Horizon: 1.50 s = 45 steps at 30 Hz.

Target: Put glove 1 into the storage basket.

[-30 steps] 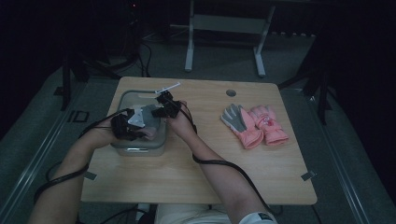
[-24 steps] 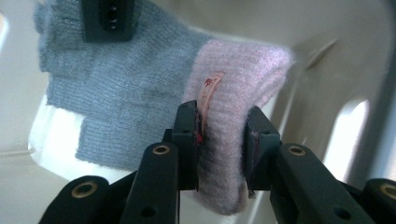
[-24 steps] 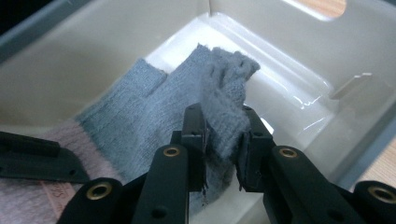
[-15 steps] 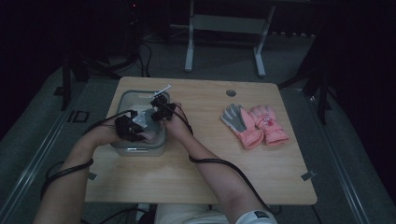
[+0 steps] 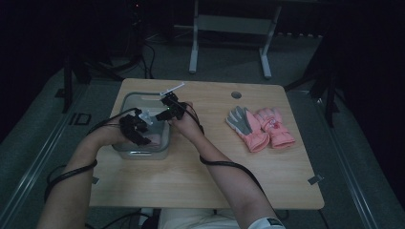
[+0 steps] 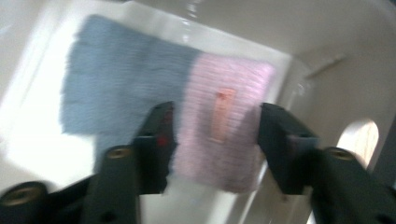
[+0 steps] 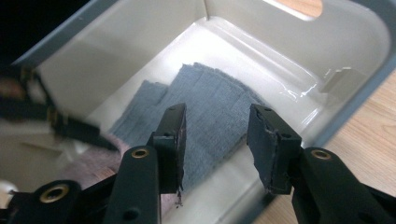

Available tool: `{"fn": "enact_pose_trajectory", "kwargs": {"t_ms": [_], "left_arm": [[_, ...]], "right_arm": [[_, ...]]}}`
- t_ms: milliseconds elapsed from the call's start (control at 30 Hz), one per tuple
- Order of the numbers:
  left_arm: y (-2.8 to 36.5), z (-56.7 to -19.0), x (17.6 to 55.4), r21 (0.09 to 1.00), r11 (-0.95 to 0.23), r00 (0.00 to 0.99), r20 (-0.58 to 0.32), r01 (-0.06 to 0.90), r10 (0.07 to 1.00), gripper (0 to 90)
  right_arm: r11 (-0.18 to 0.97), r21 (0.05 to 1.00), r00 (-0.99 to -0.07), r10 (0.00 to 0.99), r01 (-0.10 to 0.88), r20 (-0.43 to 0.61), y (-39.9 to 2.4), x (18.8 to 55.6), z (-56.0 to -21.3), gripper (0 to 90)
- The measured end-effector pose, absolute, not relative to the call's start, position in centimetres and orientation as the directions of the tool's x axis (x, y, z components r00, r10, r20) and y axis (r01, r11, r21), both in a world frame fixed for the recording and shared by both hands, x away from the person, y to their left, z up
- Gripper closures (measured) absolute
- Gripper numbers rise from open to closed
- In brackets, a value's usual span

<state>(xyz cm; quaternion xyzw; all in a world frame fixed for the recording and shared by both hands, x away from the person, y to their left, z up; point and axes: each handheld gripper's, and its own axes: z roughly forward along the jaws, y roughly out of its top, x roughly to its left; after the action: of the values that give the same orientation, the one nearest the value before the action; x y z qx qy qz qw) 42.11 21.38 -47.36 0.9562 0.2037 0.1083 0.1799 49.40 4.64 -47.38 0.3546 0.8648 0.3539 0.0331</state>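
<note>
Folded knitted cloth, grey-blue at one end and pale pink with a small label at the other (image 6: pixel 187 116), lies flat on the floor of the grey-rimmed plastic bin (image 5: pixel 143 151) at the left of the wooden surface (image 5: pixel 191 171). I have both tools hanging over that bin: the left hand-held gripper (image 6: pixel 212 135) looks straight down on the pink half, its jaws having just been opening and now standing moderately wide with nothing pressed between them, the cloth below and beyond the pads. The right hand-held gripper (image 7: pixel 215 135) has likewise just been opening, and its parted jaws frame the grey-blue end without touching it. The cloth's long axis runs from one tool to the other, so each hand is nearest its own end. From the high view I can barely make out the cloth under my hands, but I do see a pair of pink and grey winter gloves (image 5: pixel 260 128) well apart on the right.
</note>
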Motion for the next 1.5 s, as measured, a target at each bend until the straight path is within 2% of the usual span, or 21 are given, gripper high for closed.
{"fn": "enact_pose_trajectory", "kwargs": {"t_ms": [33,167,300,433,600,767,967,1100,1167,1267,1333,1500], "left_arm": [[21.4,-47.0,42.0,0.402,-0.842,0.887,0.131,0.360,0.442,41.7],[21.3,-45.6,41.5,0.471,-0.794,0.872,0.095,0.385,0.480,22.8],[20.4,-44.7,40.9,0.504,-0.772,0.864,0.095,0.386,0.494,14.2],[19.3,-44.0,40.1,0.559,-0.741,0.855,0.107,0.371,0.508,13.0],[17.7,-43.4,39.4,0.621,-0.693,0.856,0.067,0.366,0.513,12.9],[15.9,-43.5,38.7,0.593,-0.722,0.851,0.112,0.357,0.513,13.0],[14.3,-43.6,37.6,0.619,-0.707,0.863,0.091,0.342,0.497,13.7],[12.4,-44.1,36.4,0.613,-0.721,0.878,0.091,0.323,0.470,10.0],[11.5,-44.6,35.8,0.600,-0.741,0.878,0.127,0.303,0.462,8.8],[10.2,-45.3,35.0,0.597,-0.750,0.891,0.122,0.286,0.437,7.0],[9.6,-45.6,34.5,0.605,-0.745,0.902,0.097,0.282,0.420,2.8],[8.0,-46.9,33.5,0.591,-0.762,0.911,0.106,0.264,0.399,2.7]], "right_arm": [[0.490,0.644,-0.748,0.633,0.587,0.200,4.2,49.3,-47.1,57.4],[0.482,0.670,-0.767,0.607,0.564,0.209,3.2,48.7,-46.4,59.2],[0.489,0.688,-0.787,0.583,0.537,0.199,2.5,47.9,-45.5,60.0],[0.491,0.710,-0.803,0.568,0.505,0.179,1.3,47.1,-44.3,60.8],[0.492,0.731,-0.813,0.564,0.474,0.147,-0.9,46.2,-43.1,60.8],[0.496,0.729,-0.809,0.572,0.471,0.133,-3.2,45.5,-43.0,60.3],[0.533,0.707,-0.812,0.575,0.466,0.101,-5.7,45.0,-43.5,60.4],[0.529,0.716,-0.810,0.580,0.456,0.087,-7.7,44.4,-43.5,61.1],[0.530,0.720,-0.809,0.583,0.449,0.076,-8.7,44.2,-43.5,61.0],[0.525,0.717,-0.803,0.590,0.458,0.080,-10.2,44.0,-43.4,61.3],[0.526,0.717,-0.800,0.596,0.457,0.073,-11.1,43.9,-43.4,61.1],[0.516,0.727,-0.786,0.616,0.453,0.053,-13.4,43.8,-43.4,59.3]]}}
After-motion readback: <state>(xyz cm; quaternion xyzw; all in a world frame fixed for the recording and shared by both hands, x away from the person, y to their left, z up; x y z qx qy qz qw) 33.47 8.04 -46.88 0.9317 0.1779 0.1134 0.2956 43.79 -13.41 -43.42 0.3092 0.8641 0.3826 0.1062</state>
